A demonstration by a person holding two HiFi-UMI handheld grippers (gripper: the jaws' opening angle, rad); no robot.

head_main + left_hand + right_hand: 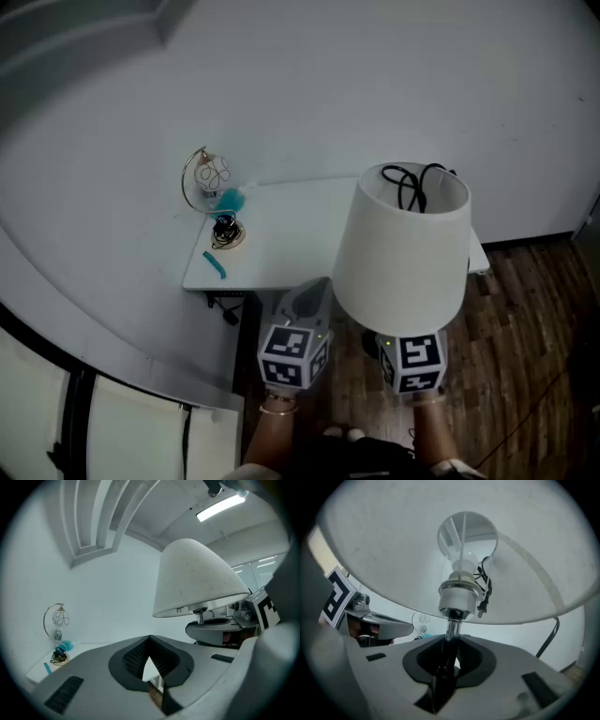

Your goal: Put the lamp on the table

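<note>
**A:** Okay, quick: where's the lamp (pixel 401 248)?

**B:** Off the table (pixel 291 253), held up in the air. In the head view its white shade covers the table's right front part. A black cord (pixel 417 183) is bundled into the top of the shade.

**A:** What's holding it?

**B:** The right gripper (pixel 449 644). Its jaws are partly closed on the thin metal stem (pixel 451 629), just under the bulb socket. The lamp stands upright, with the bulb (pixel 461 566) visible up inside the shade.

**A:** Left gripper (pixel 150 641)?

**B:** Jaw tips are together with nothing between them. It sits just beside the right one and points toward the table's front edge. It isn't touching the lamp.

**A:** Anything on the table?

**B:** All at the left end: a wire hoop ornament (pixel 206 178), a teal blob (pixel 230 199) beside it, a small coil of black cable (pixel 226 230), and a teal stick (pixel 215 265) near the front edge. The rest of the top is bare white.

**A:** Lamp base?

**B:** Can't see it in any view.
</note>
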